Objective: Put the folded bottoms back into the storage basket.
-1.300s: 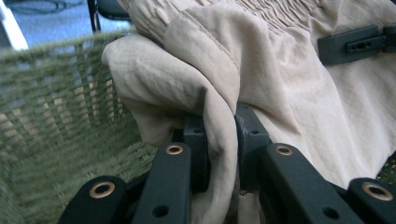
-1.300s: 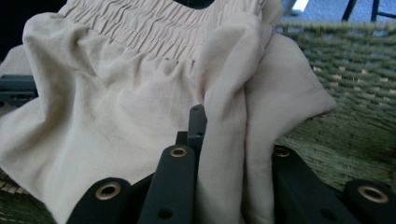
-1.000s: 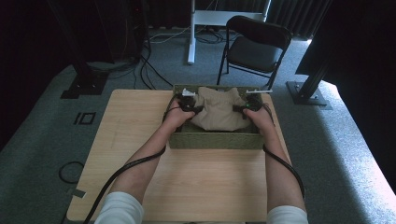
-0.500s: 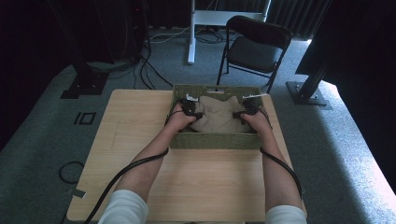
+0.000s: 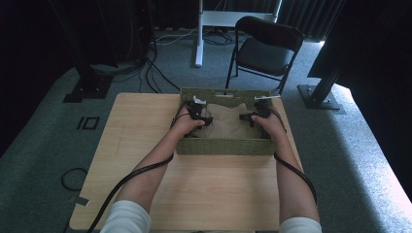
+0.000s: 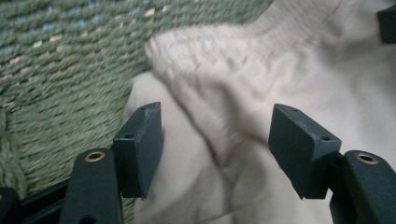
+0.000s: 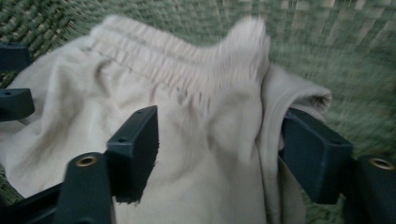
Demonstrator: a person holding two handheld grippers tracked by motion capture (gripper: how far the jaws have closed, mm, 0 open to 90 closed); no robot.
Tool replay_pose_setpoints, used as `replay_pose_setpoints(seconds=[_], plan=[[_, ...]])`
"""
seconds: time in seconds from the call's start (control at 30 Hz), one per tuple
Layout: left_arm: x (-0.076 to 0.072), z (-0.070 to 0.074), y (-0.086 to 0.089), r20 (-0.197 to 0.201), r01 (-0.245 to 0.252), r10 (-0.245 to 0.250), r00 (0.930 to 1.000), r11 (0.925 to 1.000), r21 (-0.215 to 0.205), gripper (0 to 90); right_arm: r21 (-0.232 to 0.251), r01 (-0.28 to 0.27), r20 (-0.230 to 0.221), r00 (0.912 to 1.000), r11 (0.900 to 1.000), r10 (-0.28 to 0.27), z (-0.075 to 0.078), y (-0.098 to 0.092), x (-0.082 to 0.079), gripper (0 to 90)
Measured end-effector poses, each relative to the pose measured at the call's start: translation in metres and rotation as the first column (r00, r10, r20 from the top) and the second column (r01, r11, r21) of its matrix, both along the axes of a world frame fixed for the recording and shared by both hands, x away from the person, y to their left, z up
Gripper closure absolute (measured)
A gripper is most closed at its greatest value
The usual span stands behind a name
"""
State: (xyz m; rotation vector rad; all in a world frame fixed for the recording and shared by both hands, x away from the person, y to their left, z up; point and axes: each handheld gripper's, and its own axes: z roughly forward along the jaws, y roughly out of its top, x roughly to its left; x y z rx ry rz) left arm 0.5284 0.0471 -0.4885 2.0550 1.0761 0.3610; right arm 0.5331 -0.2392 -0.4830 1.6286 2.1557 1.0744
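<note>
We've got both grippers, left (image 5: 206,120) & right (image 5: 245,117), jaws wide apart over the garment (image 5: 228,124) in the basket (image 5: 223,146), w/ folds between them, ready to pinch at 12 o'clock.

You have no readable text, labels, brands or numbers anywhere: nothing legible on the basket (image 5: 223,146), the cloth (image 6: 280,70) or the worktop (image 5: 136,141).

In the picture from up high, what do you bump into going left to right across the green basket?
Left wall of the green basket → left gripper → beige cloth → right gripper → right wall of the basket.
</note>
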Motion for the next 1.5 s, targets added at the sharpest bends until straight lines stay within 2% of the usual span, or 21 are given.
replay_pose_setpoints(seconds=[0.07,0.1,0.13,0.27,0.3,0.4,0.47,0.5,0.6,0.63,0.7,0.8,0.83,0.9,0.93,1.07,1.17,1.2,1.3,1.37,1.5], plan=[[-0.002,0.007,0.0,0.011,0.018,-0.017,0.9998,0.9996,-0.023,32.3,-0.024,-0.035,0.056,0.9978,0.999,0.036,0.008,-0.001,-0.001,22.7],[-0.003,0.012,0.0,0.024,0.041,-0.04,0.9989,0.9982,-0.043,30.9,-0.034,-0.053,0.087,0.9946,0.998,0.055,0.011,-0.002,-0.002,21.7],[-0.004,0.017,-0.001,0.026,0.044,-0.042,0.9988,0.9975,-0.056,27.9,-0.035,-0.067,0.123,0.9898,0.997,0.071,0.018,-0.003,-0.003,21.7],[-0.009,0.032,-0.001,0.043,0.067,-0.064,0.997,0.9958,-0.063,24.1,0.004,-0.107,0.18,0.9781,0.994,0.105,0.033,0.0,-0.009,17.0],[-0.011,0.035,0.0,0.046,0.071,-0.068,0.9966,0.9953,-0.065,23.8,0.006,-0.116,0.181,0.977,0.993,0.113,0.036,0.001,-0.01,16.9],[-0.015,0.044,0.002,0.051,0.083,-0.079,0.9956,0.9934,-0.079,23.8,0.012,-0.119,0.154,0.9812,0.993,0.116,0.043,0.004,-0.016,16.8],[-0.018,0.05,0.003,0.035,0.107,-0.105,0.9939,0.9913,-0.077,22.7,0.015,-0.129,0.182,0.9754,0.991,0.125,0.047,0.004,-0.02,13.7],[-0.02,0.053,0.004,0.042,0.12,-0.117,0.9922,0.9893,-0.083,19.3,0.018,-0.135,0.192,0.9728,0.991,0.129,0.049,0.004,-0.022,14.3],[-0.024,0.061,0.007,0.052,0.118,-0.113,0.9922,0.9886,-0.093,18.7,0.011,-0.143,0.203,0.9696,0.99,0.137,0.054,0.006,-0.027,14.2],[-0.026,0.064,0.009,0.05,0.118,-0.114,0.9922,0.9898,-0.08,18.7,0.014,-0.149,0.199,0.9695,0.989,0.143,0.056,0.006,-0.029,14.2],[-0.027,0.065,0.01,0.05,0.119,-0.115,0.9921,0.9898,-0.079,18.7,0.009,-0.16,0.184,0.9706,0.987,0.155,0.058,0.007,-0.032,14.2],[-0.035,0.069,0.013,0.06,0.11,-0.104,0.9927,0.9882,-0.106,18.7,0.008,-0.19,0.199,0.9625,0.982,0.184,0.064,0.011,-0.041,14.2],[-0.039,0.07,0.014,0.065,0.12,-0.113,0.9914,0.9874,-0.104,18.7,0.012,-0.191,0.204,0.9613,0.981,0.185,0.066,0.011,-0.044,14.2],[-0.041,0.07,0.015,0.07,0.127,-0.12,0.9903,0.9865,-0.104,18.7,0.017,-0.2,0.236,0.9528,0.98,0.191,0.07,0.012,-0.05,14.2],[-0.048,0.071,0.016,0.082,0.135,-0.127,0.9885,0.986,-0.098,18.7,0.017,-0.208,0.249,0.9483,0.978,0.197,0.072,0.013,-0.054,14.2],[-0.059,0.073,0.019,0.095,0.142,-0.133,0.9865,0.9855,-0.093,18.6,0.032,-0.229,0.299,0.931,0.973,0.21,0.078,0.013,-0.066,14.0],[-0.065,0.075,0.019,0.106,0.148,-0.139,0.9845,0.9857,-0.08,18.1,0.016,-0.235,0.322,0.9215,0.972,0.218,0.081,0.012,-0.072,13.3],[-0.072,0.079,0.02,0.121,0.154,-0.143,0.9823,0.9846,-0.083,17.4,0.006,-0.237,0.329,0.9179,0.971,0.222,0.081,0.011,-0.076,12.2],[-0.08,0.082,0.021,0.136,0.159,-0.149,0.9794,0.9849,-0.067,17.5,0.005,-0.242,0.337,0.9139,0.97,0.226,0.081,0.01,-0.083,12.2],[-0.085,0.083,0.021,0.13,0.167,-0.156,0.9791,0.9828,-0.078,17.5,0.007,-0.25,0.339,0.9114,0.968,0.233,0.079,0.009,-0.087,12.2],[-0.091,0.086,0.021,0.145,0.179,-0.166,0.9754,0.9802,-0.084,17.4,-0.007,-0.256,0.342,0.9075,0.967,0.243,0.076,0.008,-0.094,12.2]])
